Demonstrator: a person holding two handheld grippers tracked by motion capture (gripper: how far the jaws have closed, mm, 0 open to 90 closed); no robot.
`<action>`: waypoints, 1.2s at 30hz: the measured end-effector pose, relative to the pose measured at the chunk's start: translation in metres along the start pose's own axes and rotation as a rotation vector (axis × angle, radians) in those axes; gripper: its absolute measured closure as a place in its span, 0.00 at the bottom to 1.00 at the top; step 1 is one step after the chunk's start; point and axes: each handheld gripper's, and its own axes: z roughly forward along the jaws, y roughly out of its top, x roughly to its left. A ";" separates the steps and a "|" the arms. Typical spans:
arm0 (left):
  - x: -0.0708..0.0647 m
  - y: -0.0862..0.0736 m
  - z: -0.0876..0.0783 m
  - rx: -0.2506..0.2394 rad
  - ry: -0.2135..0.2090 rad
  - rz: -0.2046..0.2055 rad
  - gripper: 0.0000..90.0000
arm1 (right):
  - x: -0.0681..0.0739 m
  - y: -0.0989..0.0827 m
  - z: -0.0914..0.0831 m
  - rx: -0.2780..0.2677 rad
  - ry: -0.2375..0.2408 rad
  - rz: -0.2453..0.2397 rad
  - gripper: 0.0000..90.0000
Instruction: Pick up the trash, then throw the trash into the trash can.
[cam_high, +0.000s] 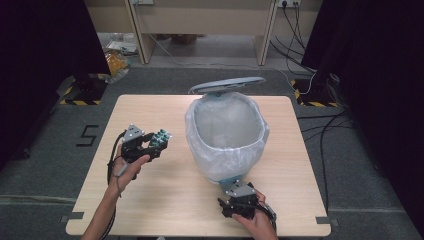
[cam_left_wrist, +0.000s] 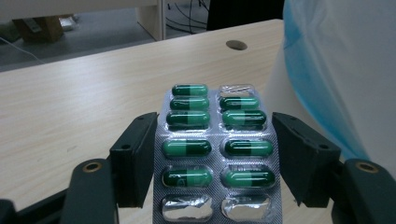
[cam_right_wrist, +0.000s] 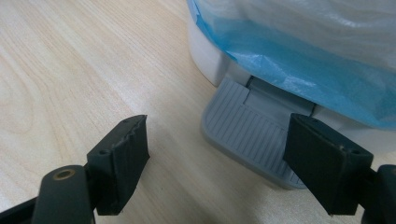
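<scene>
A light wooden table (cam_high: 165, 200) carries a lined pedal bin (cam_high: 227, 132).

The high view looks down on the whole table (cam_high: 165, 200). Both gripper views sit low, close beside the bin (cam_high: 227, 135), which all three share.

A pale wooden tabletop (cam_high: 165, 200) is seen with a white pedal bin lined with a translucent plastic bag (cam_high: 226, 135) placed on it, right of the middle, and the grey oval lid (cam_high: 227, 85) is raised behind the bin's opening. The grey ribbed pedal (cam_right_wrist: 250, 128) is found at the near foot of the bin. The left claw (cam_high: 152, 141) is held left of the bin, above the tabletop, with a silver blister strip of green capsules (cam_left_wrist: 217, 154) between its jaws. The right claw (cam_high: 235, 201) is placed at the near edge, just before the pedal.
</scene>
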 end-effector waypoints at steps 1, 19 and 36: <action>-0.001 0.002 -0.003 -0.009 -0.005 -0.003 0.38 | 0.000 0.000 0.000 0.000 -0.001 0.000 0.25; -0.014 0.029 -0.027 -0.047 -0.062 0.027 0.38 | 0.000 0.000 0.000 0.002 0.000 0.001 0.24; -0.030 0.050 -0.040 -0.088 -0.116 0.061 0.38 | -0.001 0.001 0.000 0.004 0.007 0.008 0.24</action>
